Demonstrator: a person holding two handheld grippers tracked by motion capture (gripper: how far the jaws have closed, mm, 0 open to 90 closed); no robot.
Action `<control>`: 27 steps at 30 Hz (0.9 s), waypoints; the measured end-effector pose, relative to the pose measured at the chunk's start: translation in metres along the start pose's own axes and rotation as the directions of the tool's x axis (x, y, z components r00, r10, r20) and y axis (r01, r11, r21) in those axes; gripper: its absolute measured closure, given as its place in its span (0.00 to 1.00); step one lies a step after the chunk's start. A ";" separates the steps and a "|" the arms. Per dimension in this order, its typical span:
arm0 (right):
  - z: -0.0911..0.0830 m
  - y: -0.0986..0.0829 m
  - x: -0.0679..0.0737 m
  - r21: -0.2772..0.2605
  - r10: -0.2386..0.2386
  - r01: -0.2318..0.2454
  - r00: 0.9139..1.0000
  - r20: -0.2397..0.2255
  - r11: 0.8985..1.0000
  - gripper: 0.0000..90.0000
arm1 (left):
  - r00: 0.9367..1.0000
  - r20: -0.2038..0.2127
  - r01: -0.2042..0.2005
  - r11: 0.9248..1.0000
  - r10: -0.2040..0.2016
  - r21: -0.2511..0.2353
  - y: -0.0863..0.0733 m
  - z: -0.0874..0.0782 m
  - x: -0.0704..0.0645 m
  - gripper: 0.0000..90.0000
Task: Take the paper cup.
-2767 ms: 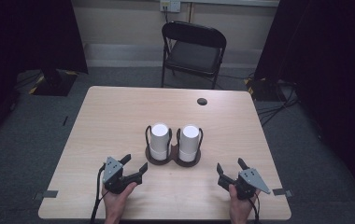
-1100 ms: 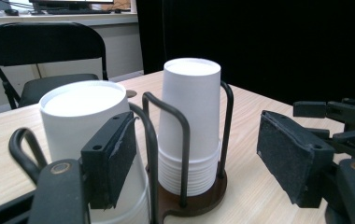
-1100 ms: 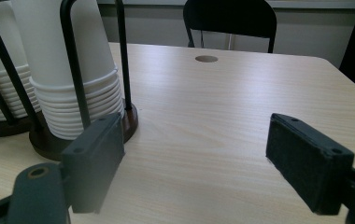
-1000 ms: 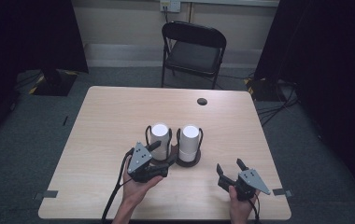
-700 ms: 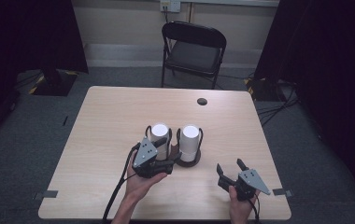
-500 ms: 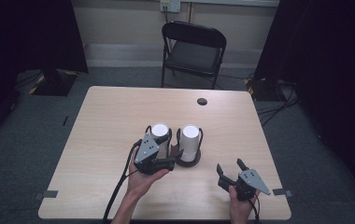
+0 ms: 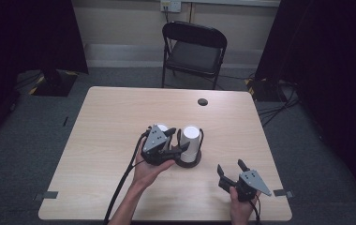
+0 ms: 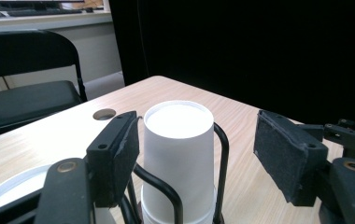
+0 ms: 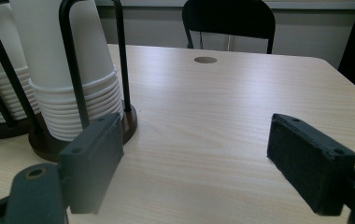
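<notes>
White paper cup stack (image 8: 179, 154) sits in wire holder (image 8: 220, 158) mid counter (image 7: 120, 117), left claw (image 7: 171, 143) spread wide w/ pads either side of top cup, so close gently on its upper wall, lift straight up; right claw (image 7: 231, 169) idles agape, well right of holder.

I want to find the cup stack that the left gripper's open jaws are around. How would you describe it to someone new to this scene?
Start at the wooden table; near its middle, a dark holder carries two stacks of upturned white paper cups inside black wire loops. The wanted stack is the one nearer the right gripper, its flat top in plain sight. Its neighbour is mostly hidden under the left gripper.
</notes>
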State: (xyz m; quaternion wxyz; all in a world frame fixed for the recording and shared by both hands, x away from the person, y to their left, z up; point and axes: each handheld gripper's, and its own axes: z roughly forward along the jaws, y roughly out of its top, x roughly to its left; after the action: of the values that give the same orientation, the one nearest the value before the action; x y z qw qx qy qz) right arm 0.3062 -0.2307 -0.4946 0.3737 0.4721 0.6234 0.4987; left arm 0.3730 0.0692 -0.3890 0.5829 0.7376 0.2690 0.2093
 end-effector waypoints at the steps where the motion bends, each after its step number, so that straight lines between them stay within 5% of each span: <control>1: 0.000 0.000 0.000 0.000 0.000 0.000 1.000 0.000 1.000 0.20 | 1.000 0.001 0.014 1.000 -0.014 0.007 0.000 0.003 0.001 0.35; 8: -0.001 0.000 0.000 -0.004 0.007 -0.007 1.000 0.002 1.000 0.20 | 1.000 0.001 0.028 0.999 -0.028 0.043 0.003 0.018 0.004 0.37; 27: -0.001 0.000 -0.001 -0.008 0.011 -0.011 1.000 0.000 1.000 0.20 | 0.999 0.029 0.037 0.996 -0.039 0.079 0.007 0.050 0.012 0.21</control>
State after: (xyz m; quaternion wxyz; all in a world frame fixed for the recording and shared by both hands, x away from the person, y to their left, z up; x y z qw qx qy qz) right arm 0.3055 -0.2316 -0.4948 0.3730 0.4740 0.6188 0.5033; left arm 0.4147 0.0382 -0.3935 0.5616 0.7576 0.2822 0.1764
